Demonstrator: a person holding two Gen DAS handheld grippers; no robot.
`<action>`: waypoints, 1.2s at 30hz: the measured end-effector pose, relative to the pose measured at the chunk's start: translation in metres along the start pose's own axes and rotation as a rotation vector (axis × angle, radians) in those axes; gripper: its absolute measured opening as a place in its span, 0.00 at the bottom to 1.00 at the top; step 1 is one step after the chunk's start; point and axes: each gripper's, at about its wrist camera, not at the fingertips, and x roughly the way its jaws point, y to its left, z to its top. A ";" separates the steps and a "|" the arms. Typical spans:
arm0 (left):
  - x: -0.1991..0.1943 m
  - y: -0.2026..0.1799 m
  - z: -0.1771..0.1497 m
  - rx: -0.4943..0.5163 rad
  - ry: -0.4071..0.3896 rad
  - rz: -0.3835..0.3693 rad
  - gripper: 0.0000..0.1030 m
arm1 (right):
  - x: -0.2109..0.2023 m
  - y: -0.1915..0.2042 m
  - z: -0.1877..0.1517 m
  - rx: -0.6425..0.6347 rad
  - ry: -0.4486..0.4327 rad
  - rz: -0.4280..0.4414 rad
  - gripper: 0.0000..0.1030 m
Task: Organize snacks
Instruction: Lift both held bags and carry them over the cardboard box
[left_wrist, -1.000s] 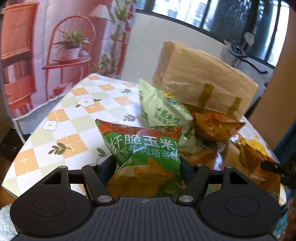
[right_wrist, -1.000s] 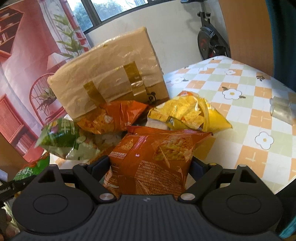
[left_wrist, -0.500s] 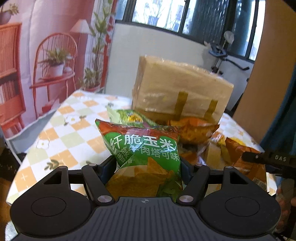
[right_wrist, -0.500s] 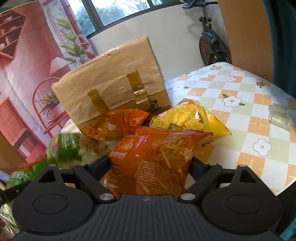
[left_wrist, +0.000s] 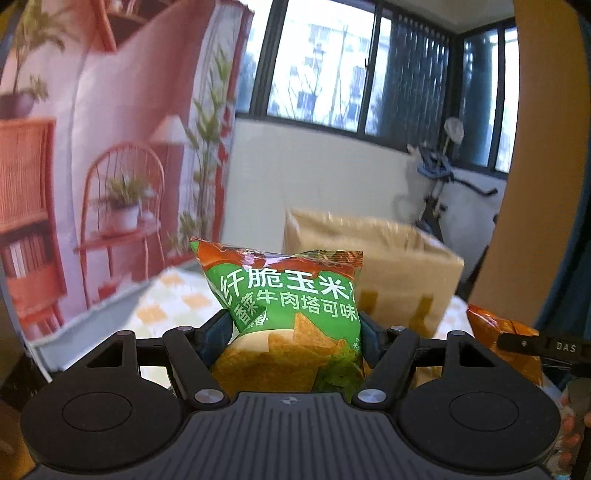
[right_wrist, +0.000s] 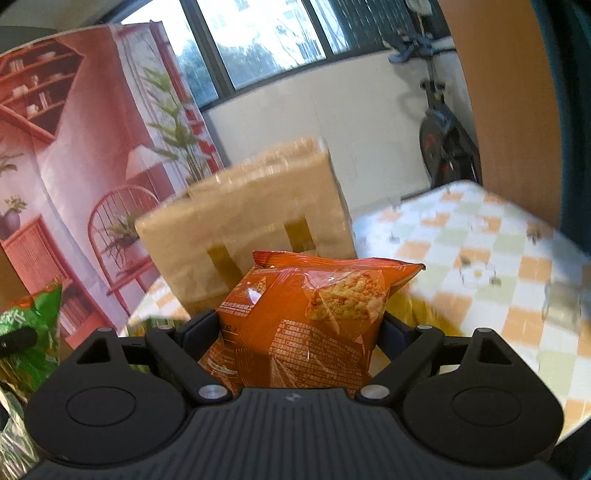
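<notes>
Left gripper (left_wrist: 291, 334) clamped on a puffy green foil chip bag (left_wrist: 291, 295) with red-orange top seam, white Chinese lettering and printed tortilla triangles; the bag stands upright between the fingers, raised clear of the checkered orange, green and white tablecloth (left_wrist: 173, 299). Behind it on the table is a tan cardboard box wrapped in clear film with darker tape strips (left_wrist: 391, 266), top open toward the camera. Right gripper (right_wrist: 295, 332) clamped on a glossy orange foil chip bag (right_wrist: 306, 314), crinkled top seam, printed seasoned-chip picture, small white text block on the lower half; held upright above the table, in front of the same box. Yellow foil shows just below its right side, blurred. Both views motion-blurred.
</notes>
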 end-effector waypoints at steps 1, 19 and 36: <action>0.001 -0.001 0.006 0.004 -0.014 0.001 0.71 | -0.001 0.001 0.005 -0.007 -0.013 0.003 0.87; 0.067 -0.020 0.055 0.014 -0.054 -0.069 0.71 | 0.029 0.029 0.079 -0.146 -0.161 0.015 0.87; 0.204 -0.030 0.098 -0.019 0.033 -0.125 0.71 | 0.157 0.062 0.161 -0.262 -0.158 0.063 0.87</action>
